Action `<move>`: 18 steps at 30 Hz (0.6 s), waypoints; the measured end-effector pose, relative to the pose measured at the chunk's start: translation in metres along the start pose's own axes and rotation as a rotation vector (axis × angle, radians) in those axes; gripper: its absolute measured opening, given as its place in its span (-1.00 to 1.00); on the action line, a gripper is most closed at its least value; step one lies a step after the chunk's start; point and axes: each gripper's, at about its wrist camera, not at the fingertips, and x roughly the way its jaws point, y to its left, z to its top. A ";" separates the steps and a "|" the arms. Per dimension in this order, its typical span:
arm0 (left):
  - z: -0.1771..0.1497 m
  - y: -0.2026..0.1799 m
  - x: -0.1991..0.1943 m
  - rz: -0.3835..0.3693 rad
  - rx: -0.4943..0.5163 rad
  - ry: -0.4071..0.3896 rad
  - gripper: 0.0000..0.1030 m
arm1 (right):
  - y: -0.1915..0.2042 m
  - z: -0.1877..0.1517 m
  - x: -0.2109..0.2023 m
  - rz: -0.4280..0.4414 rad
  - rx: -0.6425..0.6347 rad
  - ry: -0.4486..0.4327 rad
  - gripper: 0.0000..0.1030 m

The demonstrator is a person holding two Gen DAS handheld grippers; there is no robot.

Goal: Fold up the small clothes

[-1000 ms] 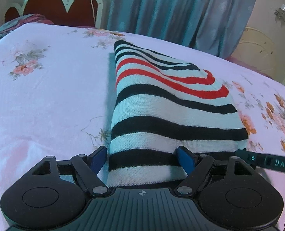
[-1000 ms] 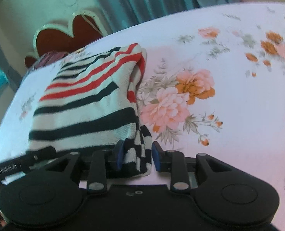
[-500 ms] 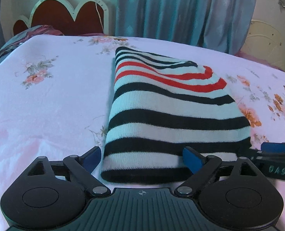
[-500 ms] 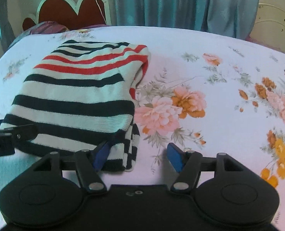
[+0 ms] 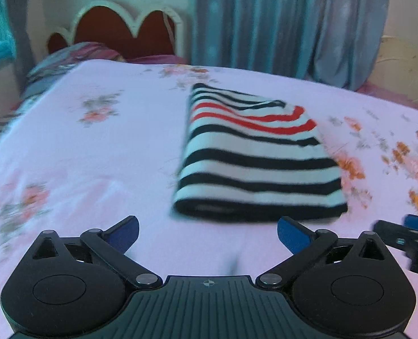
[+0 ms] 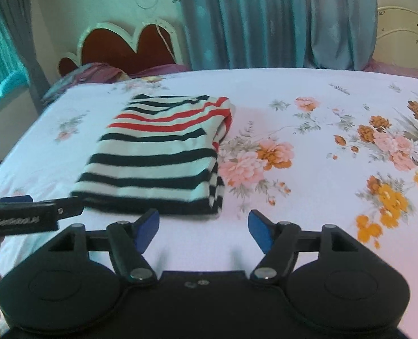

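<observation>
Both the left gripper [image 5: 207, 233] and right gripper [image 6: 203, 226] hung spread and empty just near of the folded striped sweater [image 5: 254, 158] on the bed [image 5: 96, 155], where a careless nudge could have sprung those loose right-side layers apart.

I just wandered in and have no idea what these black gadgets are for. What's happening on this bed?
A person holds a two-finger gripper in each hand and is folding small clothes. A black, white and red striped knit garment lies folded on the floral bedsheet. The left gripper and the right gripper are both open, fingers spread, holding nothing, just short of the garment's near edge.
</observation>
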 end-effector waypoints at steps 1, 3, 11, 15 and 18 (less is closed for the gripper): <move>-0.003 0.000 -0.009 0.008 -0.001 -0.003 0.99 | 0.000 -0.003 -0.009 0.008 0.001 0.001 0.42; -0.010 0.003 -0.032 -0.004 -0.002 -0.021 0.99 | -0.001 -0.010 -0.029 0.036 -0.002 0.006 0.49; -0.040 0.009 -0.128 -0.015 -0.008 -0.153 0.99 | -0.007 -0.036 -0.094 0.201 0.013 0.052 0.74; -0.054 0.019 -0.160 0.065 -0.079 -0.162 0.99 | -0.004 -0.045 -0.128 0.217 0.013 0.038 0.89; -0.065 0.021 -0.180 0.103 -0.077 -0.172 0.99 | 0.006 -0.047 -0.158 0.204 -0.007 -0.014 0.98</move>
